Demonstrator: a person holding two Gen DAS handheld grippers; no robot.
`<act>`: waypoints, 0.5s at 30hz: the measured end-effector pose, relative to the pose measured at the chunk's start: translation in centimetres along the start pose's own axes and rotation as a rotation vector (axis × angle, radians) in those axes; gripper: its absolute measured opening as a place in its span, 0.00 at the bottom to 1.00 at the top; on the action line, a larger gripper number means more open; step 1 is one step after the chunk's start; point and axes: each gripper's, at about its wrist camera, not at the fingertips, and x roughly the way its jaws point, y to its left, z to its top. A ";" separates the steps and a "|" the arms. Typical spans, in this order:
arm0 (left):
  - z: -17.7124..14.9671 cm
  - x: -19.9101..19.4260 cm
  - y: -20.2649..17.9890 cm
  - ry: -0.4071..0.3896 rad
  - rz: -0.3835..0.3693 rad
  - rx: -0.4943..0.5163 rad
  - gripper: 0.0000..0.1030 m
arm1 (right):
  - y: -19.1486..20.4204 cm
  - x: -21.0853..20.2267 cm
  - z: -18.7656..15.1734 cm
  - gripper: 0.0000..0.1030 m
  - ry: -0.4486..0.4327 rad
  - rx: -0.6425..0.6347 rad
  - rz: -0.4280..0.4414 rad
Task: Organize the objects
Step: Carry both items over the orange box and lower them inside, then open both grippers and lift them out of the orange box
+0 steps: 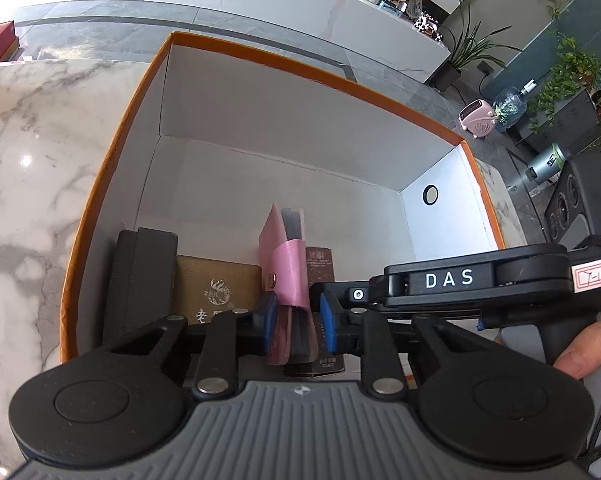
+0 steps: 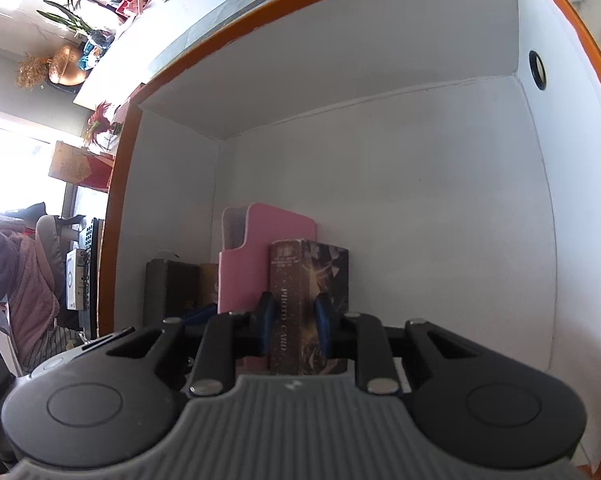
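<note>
An orange-rimmed box (image 1: 112, 152) with white inside walls holds a row of items standing along its near side. My left gripper (image 1: 297, 324) is shut on a pink card wallet (image 1: 286, 276), upright in the row. Left of it stand a gold-brown box (image 1: 216, 280) and a black case (image 1: 140, 276). My right gripper (image 2: 293, 325) is shut on a dark brown photo card box (image 2: 300, 300), upright just right of the pink wallet (image 2: 256, 256). The right gripper's body (image 1: 460, 280) also shows in the left wrist view, reaching in from the right.
The box sits on a white marble table (image 1: 24, 184). The box's far half and right side hold nothing, and a round hole (image 1: 430, 194) is in its right wall. A person in a purple jacket (image 2: 16, 280) stands beyond the box.
</note>
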 end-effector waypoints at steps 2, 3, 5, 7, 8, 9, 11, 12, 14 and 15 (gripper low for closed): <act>0.0 0.0 -0.2 -0.002 0.012 0.000 0.26 | -0.7 0.2 0.2 0.26 0.002 0.037 0.026; -0.1 0.0 -0.2 -0.002 0.020 0.003 0.26 | -1.1 0.4 0.2 0.33 0.005 0.061 0.038; -0.1 0.0 -0.3 -0.004 0.041 0.007 0.26 | -1.8 1.1 0.2 0.36 0.012 0.129 0.076; -0.1 -0.1 0.0 -0.010 0.019 -0.008 0.26 | -2.6 1.3 0.1 0.32 0.014 0.180 0.125; 0.0 -0.2 0.1 -0.010 0.009 -0.019 0.26 | -2.6 1.2 0.1 0.28 0.006 0.184 0.139; 0.0 -0.3 0.1 -0.005 0.014 -0.023 0.26 | -2.6 1.2 0.0 0.26 0.006 0.184 0.145; -0.1 -0.6 -0.1 -0.006 0.027 -0.015 0.26 | -2.4 1.3 -0.1 0.26 0.017 0.184 0.153; -0.1 -0.6 -0.2 -0.006 0.033 -0.006 0.26 | -2.4 1.4 -0.2 0.25 0.022 0.184 0.163; -0.2 -0.4 -0.5 -0.002 0.050 0.015 0.26 | -2.1 1.5 -0.2 0.24 0.021 0.167 0.153; -0.2 -0.4 -0.6 -0.003 0.054 0.013 0.27 | -1.8 1.6 -0.2 0.24 0.022 0.154 0.141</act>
